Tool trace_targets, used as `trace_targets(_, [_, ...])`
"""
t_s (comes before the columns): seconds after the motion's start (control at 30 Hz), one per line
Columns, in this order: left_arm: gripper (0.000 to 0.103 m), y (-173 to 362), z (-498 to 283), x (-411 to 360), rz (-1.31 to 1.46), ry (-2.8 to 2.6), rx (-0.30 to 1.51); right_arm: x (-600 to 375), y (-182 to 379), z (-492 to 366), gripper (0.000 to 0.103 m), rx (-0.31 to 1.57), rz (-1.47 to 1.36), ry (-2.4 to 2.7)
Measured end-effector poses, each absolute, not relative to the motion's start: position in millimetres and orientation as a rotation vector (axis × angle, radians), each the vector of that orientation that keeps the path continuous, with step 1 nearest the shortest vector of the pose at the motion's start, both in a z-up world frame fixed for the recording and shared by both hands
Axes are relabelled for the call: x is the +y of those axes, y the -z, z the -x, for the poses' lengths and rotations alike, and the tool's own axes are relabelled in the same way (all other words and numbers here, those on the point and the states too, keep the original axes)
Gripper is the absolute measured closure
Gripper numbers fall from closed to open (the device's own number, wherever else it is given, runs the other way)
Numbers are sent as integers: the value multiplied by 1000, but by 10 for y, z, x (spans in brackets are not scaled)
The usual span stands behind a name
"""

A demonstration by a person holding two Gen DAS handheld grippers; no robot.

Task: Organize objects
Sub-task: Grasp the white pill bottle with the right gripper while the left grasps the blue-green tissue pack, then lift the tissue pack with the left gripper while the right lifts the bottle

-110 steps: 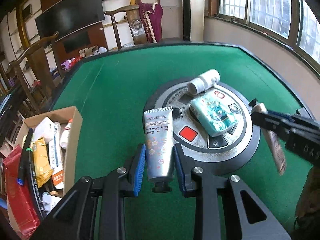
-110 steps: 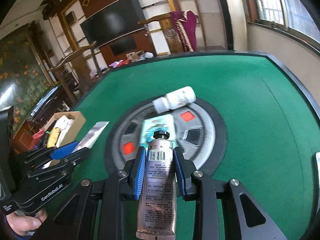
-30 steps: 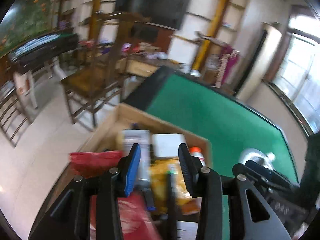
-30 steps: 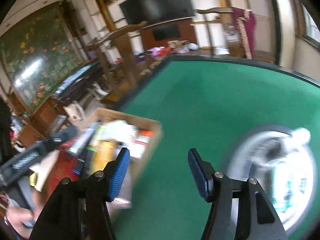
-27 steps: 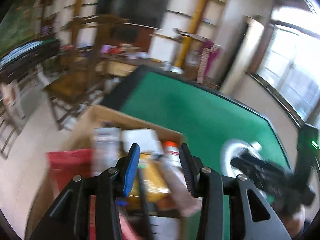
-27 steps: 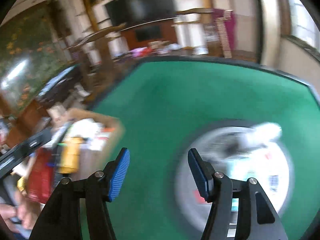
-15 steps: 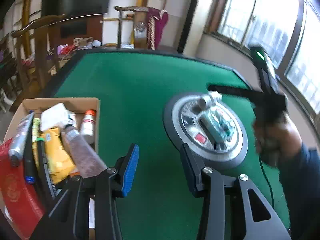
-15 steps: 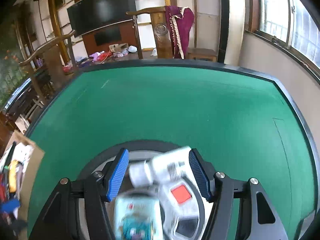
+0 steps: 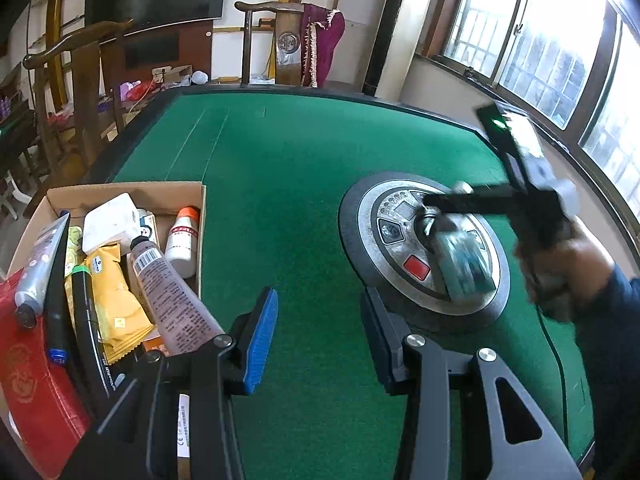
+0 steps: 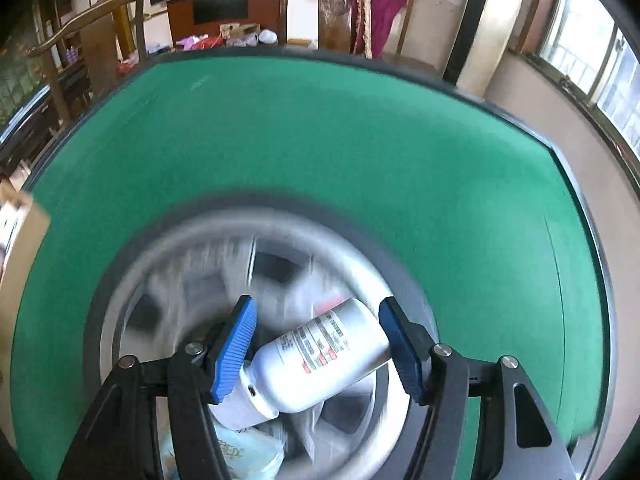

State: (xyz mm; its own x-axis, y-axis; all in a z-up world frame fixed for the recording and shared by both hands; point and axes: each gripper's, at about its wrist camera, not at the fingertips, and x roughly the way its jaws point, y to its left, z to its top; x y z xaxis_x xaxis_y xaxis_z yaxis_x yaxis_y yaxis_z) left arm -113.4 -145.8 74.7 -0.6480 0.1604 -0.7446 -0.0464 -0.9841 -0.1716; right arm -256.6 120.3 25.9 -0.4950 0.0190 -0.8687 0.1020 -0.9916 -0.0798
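My left gripper is open and empty above the green felt, between the cardboard box and the round console. The box holds the brown tube, the flowered tube and other items. My right gripper is open over the console, with the white bottle lying on its side between its fingers. In the left wrist view the right gripper reaches over the console next to a teal tissue pack. The tissue pack lies below the bottle.
The green table has a raised dark rim. A red packet and a yellow packet fill the box's near end. Wooden chairs stand beyond the far left edge. Windows line the right wall.
Both tubes have been dropped in the box and both grippers opened. My right gripper swung back to the console and came down around the white bottle. My left gripper pulled back from the box.
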Motion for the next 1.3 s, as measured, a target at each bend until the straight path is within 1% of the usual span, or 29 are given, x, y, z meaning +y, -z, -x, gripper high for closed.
trace_targets(0.03, [61, -744, 1133, -1443, 1262, -2742, -200, 1228, -258, 2427, 23, 183, -1551, 2672])
trace_targets(0.07, [61, -745, 1126, -1435, 1261, -2741, -197, 1244, -261, 2277, 17, 184, -1534, 2679])
trace_targets(0.13, [61, -743, 1109, -1380, 1257, -2719, -183, 1297, -294, 1964, 19, 138, -1495, 2653])
trace_targets(0.17, [61, -740, 1099, -1347, 1256, -2708, -172, 1357, -326, 1797, 21, 77, -1467, 2637])
trace_targets(0.27, [61, -713, 1071, -1163, 1256, -2617, -112, 1643, -514, 1429, 19, -95, -1308, 2727])
trace_targets(0.3, [61, -711, 1047, -1051, 1238, -2578, -81, 1782, -567, 1292, 19, -189, -1245, 2754])
trace_targets(0.37, [61, -723, 985, -841, 1190, -2527, 4, 2059, -587, 1054, 19, -398, -1123, 2759])
trace_targets(0.4, [61, -726, 940, -707, 1163, -2505, 71, 2134, -579, 1013, 19, -448, -1115, 2754])
trace_targets(0.5, [57, -681, 803, -315, 1107, -2441, 289, 2209, -617, 955, 19, -519, -1095, 2742])
trace_targets(0.6, [57, -577, 677, 12, 1075, -2405, 551, 2211, -654, 952, 19, -557, -1064, 2712])
trace_targets(0.63, [57, -544, 658, 76, 1069, -2409, 612, 2161, -671, 969, 19, -567, -1053, 2702])
trace_targets(0.67, [57, -522, 668, 95, 1082, -2405, 633, 2156, -666, 971, 19, -577, -1057, 2684])
trace_targets(0.77, [57, -496, 770, 61, 1116, -2370, 600, 2117, -671, 1005, 19, -599, -1058, 2636])
trace_targets(0.87, [57, -462, 891, 79, 1157, -2287, 513, 2086, -667, 1002, 19, -606, -1055, 2618])
trace_targets(1.0, [55, -375, 1074, 183, 1211, -2247, 521, 2101, -704, 969, 19, -633, -1039, 2593])
trace_targets(1.1, [45, -291, 1217, 239, 1252, -2244, 519, 2058, -725, 957, 19, -610, -1041, 2583])
trace_targets(1.13, [39, -274, 1273, 224, 1269, -2244, 470, 2042, -731, 953, 19, -604, -1040, 2583])
trace_targets(1.17, [36, -263, 1319, 192, 1286, -2250, 415, 2019, -731, 949, 19, -596, -1040, 2579])
trace_targets(1.2, [30, -254, 1340, 176, 1290, -2269, 397, 1977, -733, 950, 19, -578, -1045, 2571])
trace_targets(1.23, [28, -243, 1336, 173, 1285, -2284, 402, 1964, -730, 939, 19, -568, -1047, 2568])
trace_targets(1.3, [29, -232, 1307, 147, 1274, -2304, 376, 1898, -721, 930, 19, -538, -1057, 2564])
